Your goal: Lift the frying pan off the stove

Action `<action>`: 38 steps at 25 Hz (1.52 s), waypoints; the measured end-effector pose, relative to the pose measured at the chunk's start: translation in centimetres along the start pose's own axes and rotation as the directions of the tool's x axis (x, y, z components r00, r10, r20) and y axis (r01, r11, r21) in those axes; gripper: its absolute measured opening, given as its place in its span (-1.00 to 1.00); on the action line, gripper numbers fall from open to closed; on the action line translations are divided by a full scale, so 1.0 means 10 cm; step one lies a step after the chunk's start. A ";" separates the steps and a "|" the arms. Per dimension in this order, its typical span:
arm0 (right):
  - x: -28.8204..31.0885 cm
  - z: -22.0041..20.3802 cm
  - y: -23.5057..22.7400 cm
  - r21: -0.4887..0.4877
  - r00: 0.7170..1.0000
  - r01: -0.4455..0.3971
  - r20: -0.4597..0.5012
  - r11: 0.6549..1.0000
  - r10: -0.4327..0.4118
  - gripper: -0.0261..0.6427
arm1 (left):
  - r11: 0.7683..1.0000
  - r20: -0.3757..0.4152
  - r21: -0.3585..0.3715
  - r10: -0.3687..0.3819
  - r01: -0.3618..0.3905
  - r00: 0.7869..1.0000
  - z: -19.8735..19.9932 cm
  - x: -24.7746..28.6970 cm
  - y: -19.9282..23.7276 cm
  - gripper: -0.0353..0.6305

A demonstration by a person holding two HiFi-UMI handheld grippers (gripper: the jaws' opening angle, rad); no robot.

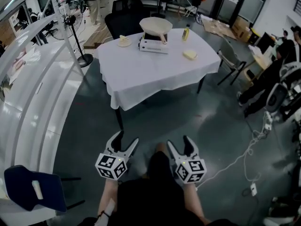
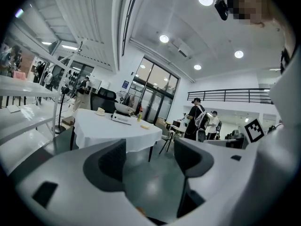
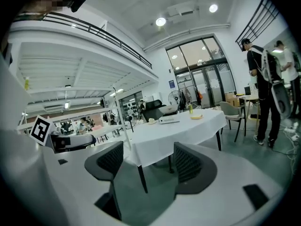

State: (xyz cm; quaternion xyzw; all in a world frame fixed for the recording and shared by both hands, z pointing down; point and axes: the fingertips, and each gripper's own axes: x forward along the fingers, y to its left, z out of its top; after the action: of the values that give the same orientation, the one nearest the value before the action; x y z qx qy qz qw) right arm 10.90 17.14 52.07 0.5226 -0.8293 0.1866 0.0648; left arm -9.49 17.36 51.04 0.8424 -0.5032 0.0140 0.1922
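A cream frying pan sits on a white portable stove at the far side of a round table with a white cloth. Both grippers hang low near the person's body, well short of the table. My left gripper is open and holds nothing. Beside it my right gripper is open too, also with nothing in it. The left gripper view looks past open jaws to the pan and stove far off. In the right gripper view the pan is small and distant.
On the cloth also lie a small plate, a yellow bottle and a yellow sponge. A black office chair stands behind the table, a folding chair to its right. A white curved counter, a blue chair and a floor cable flank the approach.
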 end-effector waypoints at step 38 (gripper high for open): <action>2.25 1.23 -1.41 -0.067 0.981 -0.192 0.003 0.979 0.193 0.04 | 0.997 0.079 0.043 0.061 -0.064 0.995 0.96 2.58 0.63 0.02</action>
State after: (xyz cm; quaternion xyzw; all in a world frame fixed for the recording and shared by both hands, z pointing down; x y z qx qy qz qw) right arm 14.57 -11.86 50.97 0.4384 -0.8821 0.1617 0.0599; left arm -3.73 -10.26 49.74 0.8303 -0.5360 -0.0011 0.1527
